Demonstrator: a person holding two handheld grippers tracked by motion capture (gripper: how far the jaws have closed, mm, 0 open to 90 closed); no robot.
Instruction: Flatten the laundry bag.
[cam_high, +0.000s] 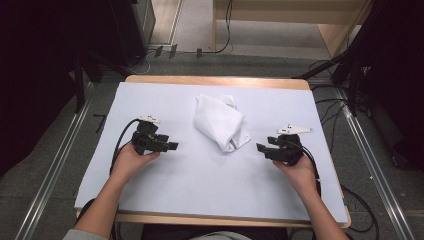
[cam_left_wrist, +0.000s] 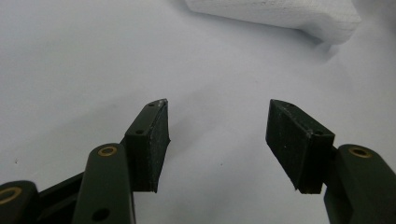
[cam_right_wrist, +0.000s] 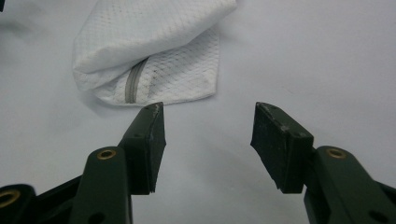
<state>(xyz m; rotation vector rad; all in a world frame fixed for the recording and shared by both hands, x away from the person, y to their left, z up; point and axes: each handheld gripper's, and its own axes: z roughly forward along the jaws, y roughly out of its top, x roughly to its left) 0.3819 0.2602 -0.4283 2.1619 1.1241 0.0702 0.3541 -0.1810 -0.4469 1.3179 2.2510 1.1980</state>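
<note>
- A white cloth (cam_high: 220, 123) lies in the middle of the table (cam_high: 150, 100), on the white sheet that covers it.
- The cloth is folded over into a thick, soft bundle. It looks like the folding is mostly done, or all done. I cannot be sure if one more fold is wanted.
- In the right gripper view, the cloth (cam_right_wrist: 149, 51) has a mesh look, with a grey strip on its lower layer. The top layer is rolled over the bottom one, and the edges do not line up neatly.
- The left gripper (cam_high: 170, 146) rests on the table to the left of the cloth, apart from it. Its jaws are wide open and nothing is between them. In the left gripper view there is just bare table between the two black pads (cam_left_wrist: 156, 144), and the cloth (cam_left_wrist: 280, 14) sits farther off, at the top.
- The right gripper (cam_high: 261, 148) rests on the table to the right of the cloth, near its lower corner but not touching it. Its jaws are open too, a bit less wide, and they hold nothing.
- Both grippers point in toward the cloth from each side.
- What may be left: tidy the loose corner, or press the bundle flat. If the fold is good enough, the job is finished and the hands can just stay back.
- There are no boxes, bowls or baskets on the table, so nothing is inside anything. The cloth is the one thing lying there.
</note>
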